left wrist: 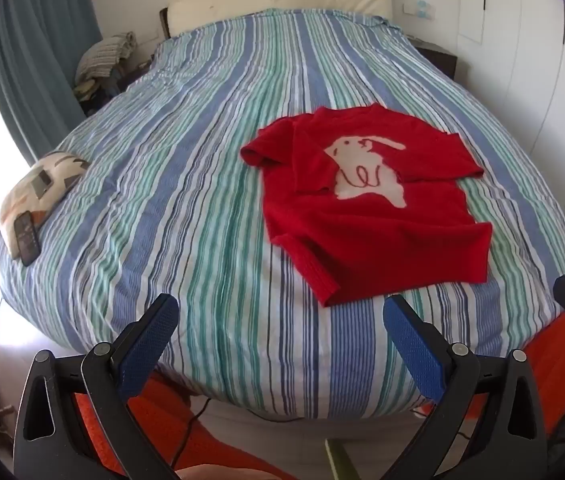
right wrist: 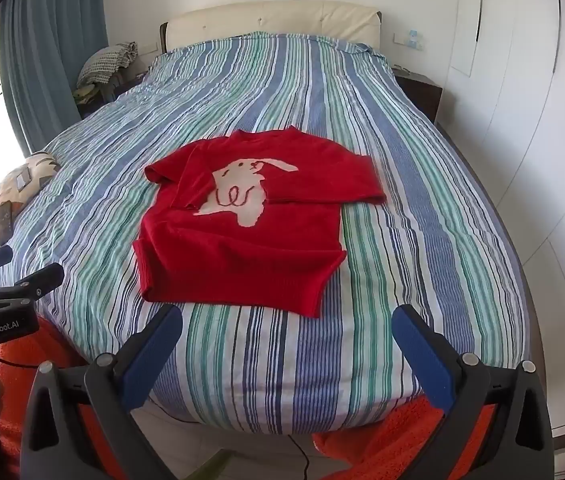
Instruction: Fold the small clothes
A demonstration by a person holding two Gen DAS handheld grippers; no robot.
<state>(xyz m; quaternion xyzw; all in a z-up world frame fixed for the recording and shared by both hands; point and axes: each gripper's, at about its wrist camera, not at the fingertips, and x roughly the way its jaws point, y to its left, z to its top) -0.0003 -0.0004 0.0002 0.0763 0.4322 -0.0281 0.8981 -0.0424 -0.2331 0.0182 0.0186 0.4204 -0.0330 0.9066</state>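
Note:
A small red sweater (left wrist: 378, 220) with a white rabbit on its front lies face up on the striped bed (left wrist: 202, 184), near the foot end. Both sleeves are folded inward across the chest. It also shows in the right wrist view (right wrist: 242, 248). My left gripper (left wrist: 280, 312) is open and empty, hovering at the foot of the bed, left of the sweater's hem. My right gripper (right wrist: 288, 322) is open and empty, just in front of the hem. The left gripper also shows at the left edge of the right wrist view (right wrist: 22, 280).
A patterned cushion (left wrist: 40, 184) with a dark remote (left wrist: 26, 240) on it lies at the bed's left edge. A cream headboard (left wrist: 282, 0) stands at the far end. White wardrobes (right wrist: 522, 120) line the right side. Orange fabric (right wrist: 382, 440) shows below the bed's foot.

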